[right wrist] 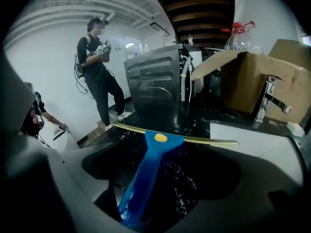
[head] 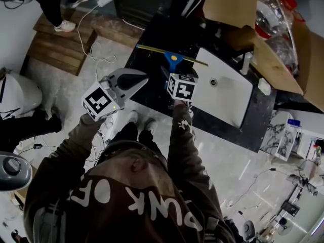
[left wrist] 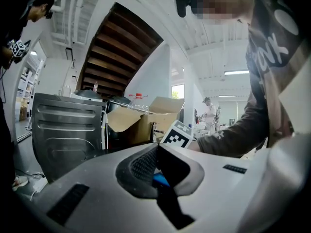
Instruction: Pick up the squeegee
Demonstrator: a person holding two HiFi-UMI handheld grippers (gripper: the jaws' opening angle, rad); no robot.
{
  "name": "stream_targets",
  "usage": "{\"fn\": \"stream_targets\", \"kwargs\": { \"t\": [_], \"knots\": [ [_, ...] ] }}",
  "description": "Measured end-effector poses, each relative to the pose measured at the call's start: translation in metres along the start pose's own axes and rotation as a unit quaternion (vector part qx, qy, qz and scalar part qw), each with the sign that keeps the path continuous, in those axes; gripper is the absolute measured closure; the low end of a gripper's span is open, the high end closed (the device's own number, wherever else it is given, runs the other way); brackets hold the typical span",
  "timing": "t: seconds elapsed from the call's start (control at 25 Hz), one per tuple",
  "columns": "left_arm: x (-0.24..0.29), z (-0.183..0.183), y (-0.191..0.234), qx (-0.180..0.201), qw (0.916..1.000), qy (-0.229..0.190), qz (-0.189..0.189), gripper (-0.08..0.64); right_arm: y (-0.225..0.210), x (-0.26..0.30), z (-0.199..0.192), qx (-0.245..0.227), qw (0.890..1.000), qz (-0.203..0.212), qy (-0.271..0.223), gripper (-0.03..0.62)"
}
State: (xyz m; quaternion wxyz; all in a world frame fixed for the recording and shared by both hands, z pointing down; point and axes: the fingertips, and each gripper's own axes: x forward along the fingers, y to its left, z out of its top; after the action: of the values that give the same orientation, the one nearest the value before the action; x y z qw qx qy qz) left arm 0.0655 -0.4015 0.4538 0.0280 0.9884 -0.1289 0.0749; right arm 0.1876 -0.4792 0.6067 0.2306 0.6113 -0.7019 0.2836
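Note:
A squeegee (head: 172,59) with a blue handle and a long yellow blade lies on the black counter (head: 149,47), to the left of the sink. My right gripper (head: 173,76) hangs just over the near end of the handle, its marker cube hiding the fingertips in the head view. In the right gripper view the blue handle of the squeegee (right wrist: 146,176) runs up between the jaws of my right gripper (right wrist: 160,178), which stand wide with a gap on each side. My left gripper (head: 144,79) points right, short of the counter's edge, its jaws together and empty (left wrist: 158,154).
A white sink (head: 225,92) with a faucet (head: 246,61) is set into the counter to the right. Cardboard boxes (head: 276,65) stand behind it. A steel appliance (right wrist: 155,79) and a standing person (right wrist: 97,67) are beyond the counter. A wooden pallet (head: 58,42) lies on the floor at left.

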Motion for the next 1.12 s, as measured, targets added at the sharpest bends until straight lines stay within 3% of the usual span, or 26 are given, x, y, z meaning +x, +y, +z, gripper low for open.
{"fn": "stream_targets", "kwargs": {
  "t": [0.12,0.36,0.52,0.64,0.68,0.92,1.12],
  "knots": [
    [-0.003,0.001,0.004,-0.004,1.0000,-0.002,0.002,0.555,0.000,0.009,-0.003,0.001,1.000,-0.011,0.024,0.153],
    [-0.014,-0.001,0.012,-0.003,1.0000,-0.003,0.008,0.555,0.008,0.028,-0.023,-0.010,0.997,-0.022,0.073,0.207],
    [-0.020,0.002,0.016,-0.007,0.9999,-0.006,0.011,0.555,0.012,0.030,-0.023,-0.010,0.997,-0.021,0.078,0.247],
    [-0.023,0.004,0.016,-0.004,0.9999,-0.009,0.011,0.555,0.015,0.028,-0.023,-0.003,0.997,-0.021,0.075,0.390],
    [-0.024,0.005,0.015,-0.003,0.9999,-0.010,0.011,0.555,0.014,0.028,-0.024,0.001,0.997,-0.023,0.074,0.405],
    [-0.029,0.015,0.010,0.004,0.9998,-0.016,0.011,0.555,0.009,0.017,-0.028,0.001,0.997,-0.023,0.073,0.444],
    [-0.031,0.021,0.004,0.011,0.9997,-0.017,0.015,0.555,0.007,-0.007,-0.009,-0.018,0.999,-0.011,0.027,0.449]
  ]
}}
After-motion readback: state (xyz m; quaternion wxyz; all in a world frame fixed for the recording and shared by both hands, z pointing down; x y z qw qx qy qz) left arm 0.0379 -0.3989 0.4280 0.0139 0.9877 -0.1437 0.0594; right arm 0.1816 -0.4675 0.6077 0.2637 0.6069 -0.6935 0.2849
